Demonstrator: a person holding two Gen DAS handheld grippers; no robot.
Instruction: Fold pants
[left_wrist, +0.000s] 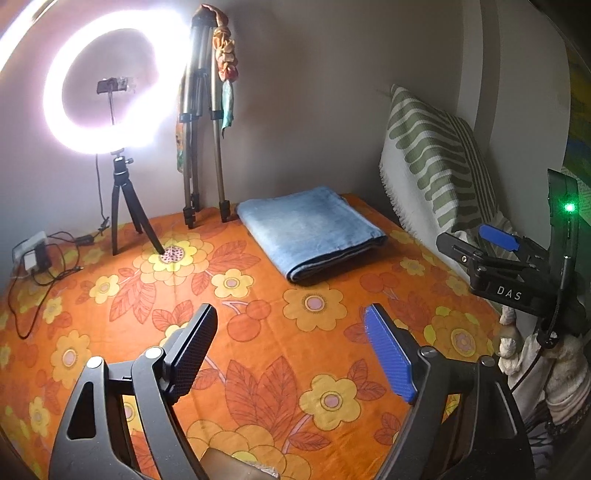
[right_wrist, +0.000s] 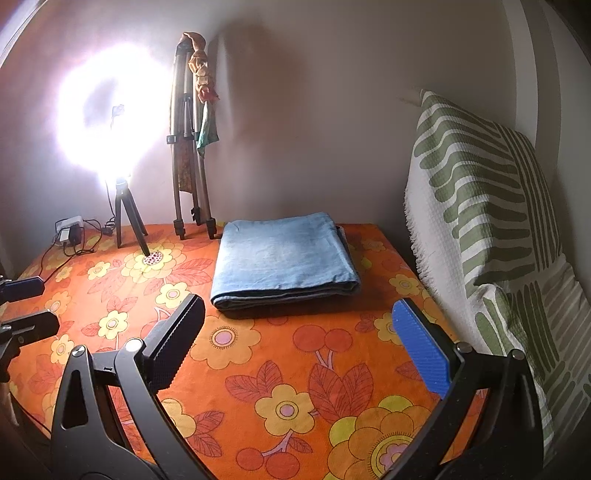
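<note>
My left tool hangs released over the orange flowered cloth, nothing between its pads. My right tool gapes empty too. The folded blue pants lie at centre frame, beyond both, near the striped pillow.

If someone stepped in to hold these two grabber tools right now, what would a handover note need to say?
Left gripper: open, holding nothing, above the floral bedsheet.
Right gripper: open wide, holding nothing, nearer the striped pillow.
Pants: the blue jeans lie folded into a neat rectangle at the far side of the bed, near the wall, touched by neither gripper.
Done: the folding looks complete.
Left: seemingly nothing, except perhaps drawing both tools away.
</note>
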